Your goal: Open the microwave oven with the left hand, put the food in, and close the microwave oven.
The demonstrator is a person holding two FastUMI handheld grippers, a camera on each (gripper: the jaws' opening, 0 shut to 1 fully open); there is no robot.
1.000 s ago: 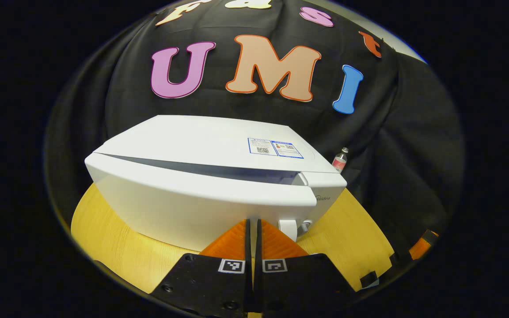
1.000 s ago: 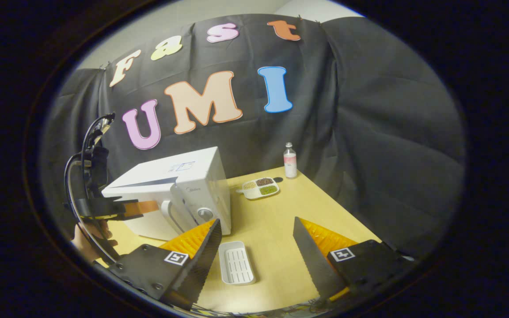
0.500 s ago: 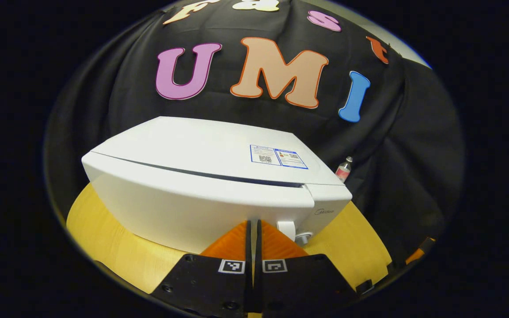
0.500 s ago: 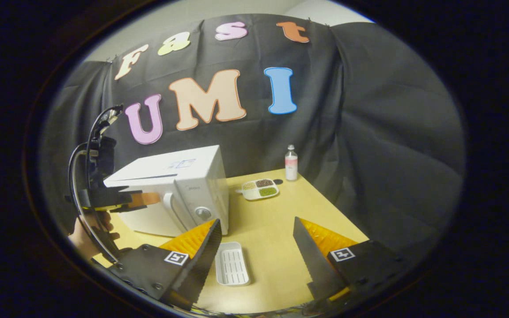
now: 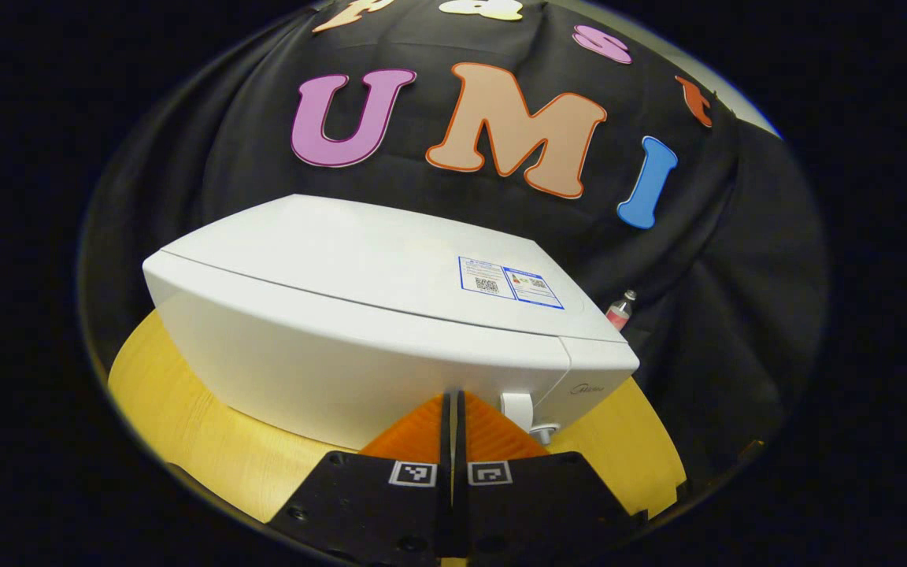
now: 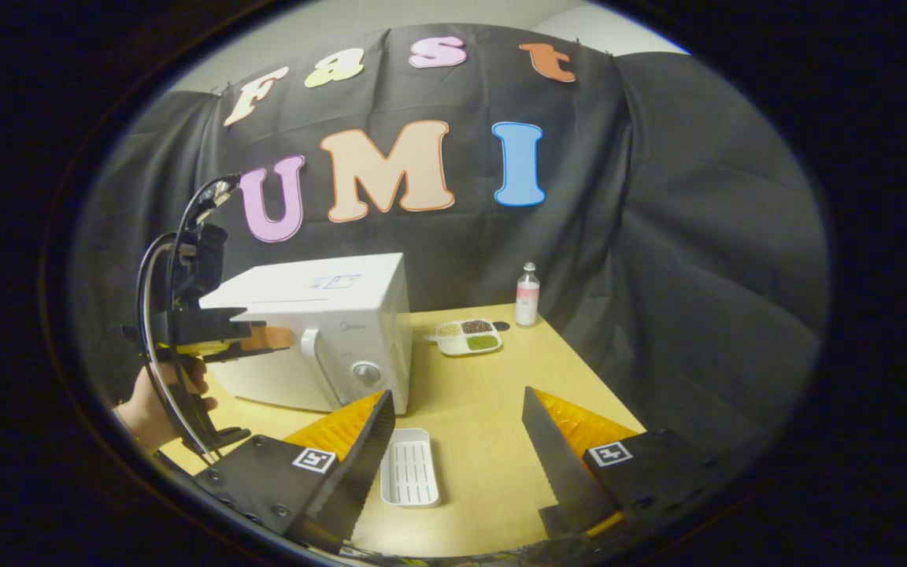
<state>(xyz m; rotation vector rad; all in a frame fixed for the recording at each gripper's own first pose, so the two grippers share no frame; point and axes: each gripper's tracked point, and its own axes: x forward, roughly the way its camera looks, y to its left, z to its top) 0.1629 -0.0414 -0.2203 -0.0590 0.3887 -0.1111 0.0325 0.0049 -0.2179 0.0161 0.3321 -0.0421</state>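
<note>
The white microwave point(image 5: 359, 315) stands on the wooden table with its door flush against the body. My left gripper point(image 5: 450, 395) is shut with nothing between its fingers, and its tips rest against the door front just left of the white handle point(image 5: 516, 409). The right gripper view shows the same microwave point(image 6: 327, 331) with the left gripper point(image 6: 268, 339) at its door, held by a hand point(image 6: 156, 398). My right gripper point(image 6: 457, 392) hangs open above the table. A divided plate of food point(image 6: 469, 336) lies to the right of the microwave.
An empty white ridged tray point(image 6: 410, 472) lies on the wooden table point(image 6: 493, 441) below my right gripper. A small bottle point(image 6: 528, 295) stands at the table's back edge near the black cloth wall. A cable loops from the left gripper.
The dark gap along the door's top edge has closed: the door swung shut under my left gripper's push. My right gripper stayed open, drifting slightly.
</note>
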